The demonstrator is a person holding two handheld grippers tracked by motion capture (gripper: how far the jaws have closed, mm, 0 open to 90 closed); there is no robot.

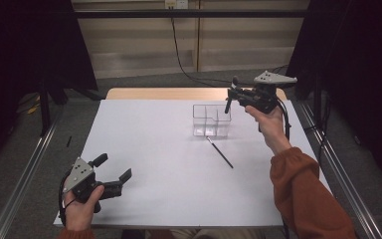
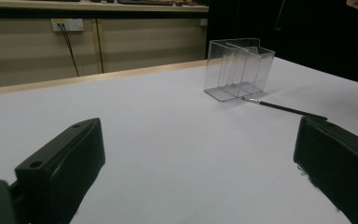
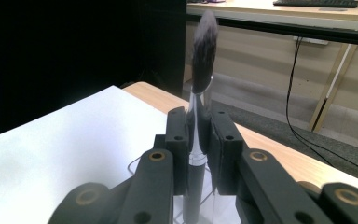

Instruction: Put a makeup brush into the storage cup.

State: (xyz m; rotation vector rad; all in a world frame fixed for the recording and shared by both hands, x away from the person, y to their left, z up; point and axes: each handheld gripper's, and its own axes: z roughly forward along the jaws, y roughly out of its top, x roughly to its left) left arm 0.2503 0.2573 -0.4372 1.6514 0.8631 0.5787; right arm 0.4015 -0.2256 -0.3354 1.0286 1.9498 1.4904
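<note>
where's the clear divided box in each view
High view: the clear divided box sits right of centre on the white table.
Left gripper view: upper right, thin brush lying beside it.
Right gripper view: its rim peeks out low behind the claw.
Shared landmark: the table's wooden far edge.

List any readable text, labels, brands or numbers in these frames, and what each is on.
None readable.
The clear container, both brushes, both grippers and the white table carry no visible print.
The wall outlet plate shows no legible marking, too small to tell.
</note>
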